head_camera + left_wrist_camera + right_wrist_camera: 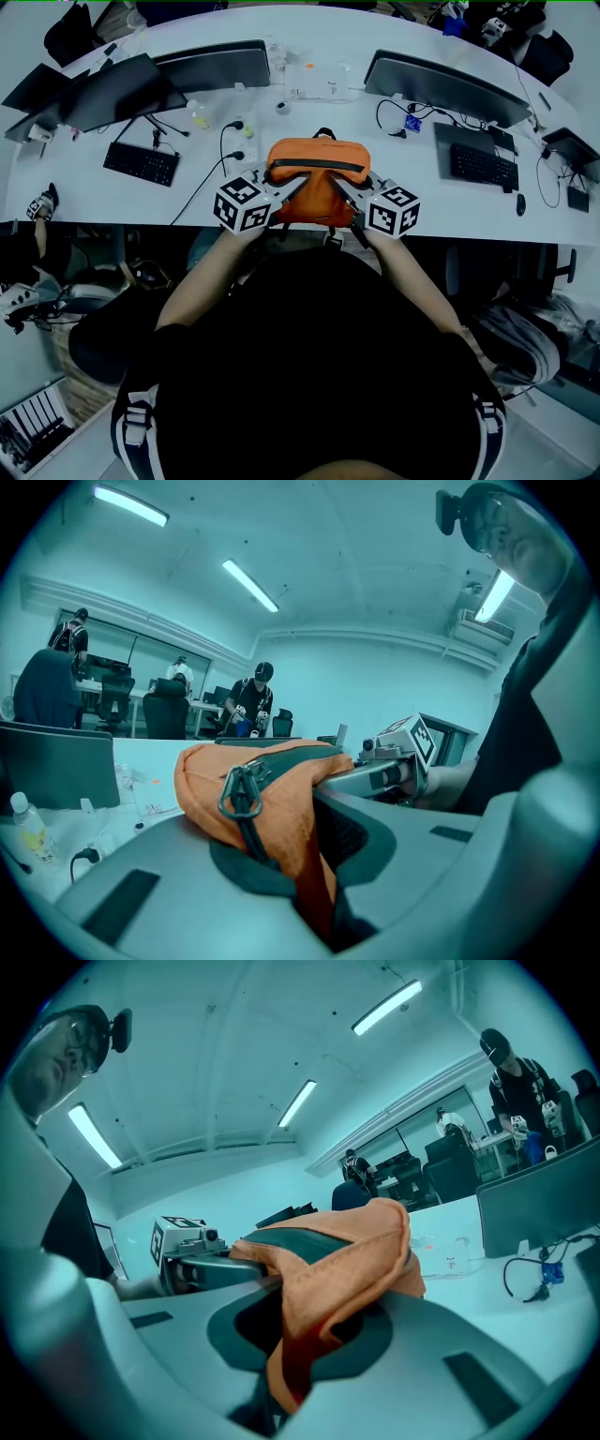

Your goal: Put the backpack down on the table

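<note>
- Currently, the white curved table [94, 202] spans the head view, and the person's torso fills the foreground at its near edge.
- The left monitor [216, 64] and the right monitor [445, 89], both wide and dark, stand toward the far side of the table.
- The orange backpack [314, 183], with a dark top panel, is at the near edge of the table, between the two tongs. Whether its underside touches the table cannot be told.
- One black keyboard [141, 164] lies well to the left of the backpack, and a second keyboard [483, 167] lies well to the right.
- Left tongs [292, 187]: clamped on a fold of orange fabric at the backpack's left side.
- Right tongs [343, 190]: clamped on a fold of orange fabric at the backpack's right side.
- A metal zipper pull [242, 794] hangs on the backpack just above the left tongs.
</note>
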`<state>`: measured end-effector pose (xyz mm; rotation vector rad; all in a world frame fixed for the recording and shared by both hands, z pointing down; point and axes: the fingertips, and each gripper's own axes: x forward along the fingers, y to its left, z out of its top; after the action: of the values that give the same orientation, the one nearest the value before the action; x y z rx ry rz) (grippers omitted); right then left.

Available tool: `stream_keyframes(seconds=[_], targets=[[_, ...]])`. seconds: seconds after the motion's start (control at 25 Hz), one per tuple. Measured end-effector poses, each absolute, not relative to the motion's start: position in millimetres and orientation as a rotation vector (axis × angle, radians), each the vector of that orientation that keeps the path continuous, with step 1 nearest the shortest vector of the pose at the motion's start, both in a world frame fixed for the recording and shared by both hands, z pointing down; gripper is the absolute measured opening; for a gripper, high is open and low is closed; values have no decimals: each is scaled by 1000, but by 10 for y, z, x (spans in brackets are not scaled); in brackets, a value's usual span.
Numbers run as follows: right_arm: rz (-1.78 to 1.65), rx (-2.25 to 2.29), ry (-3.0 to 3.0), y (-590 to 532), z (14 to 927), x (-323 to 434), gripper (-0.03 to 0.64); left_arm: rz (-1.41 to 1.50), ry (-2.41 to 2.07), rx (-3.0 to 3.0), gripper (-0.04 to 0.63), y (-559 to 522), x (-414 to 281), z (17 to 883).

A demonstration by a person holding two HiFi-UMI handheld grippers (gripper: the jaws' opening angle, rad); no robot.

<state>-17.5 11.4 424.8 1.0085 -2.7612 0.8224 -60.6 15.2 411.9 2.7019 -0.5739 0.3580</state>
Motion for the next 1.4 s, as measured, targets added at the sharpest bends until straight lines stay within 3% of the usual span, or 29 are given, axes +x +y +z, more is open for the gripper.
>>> stream_keyframes(seconds=[1.4], targets=[[768, 808, -2820, -782, 4439, 422, 57, 406, -680, 2650, 61, -718, 6, 4354]])
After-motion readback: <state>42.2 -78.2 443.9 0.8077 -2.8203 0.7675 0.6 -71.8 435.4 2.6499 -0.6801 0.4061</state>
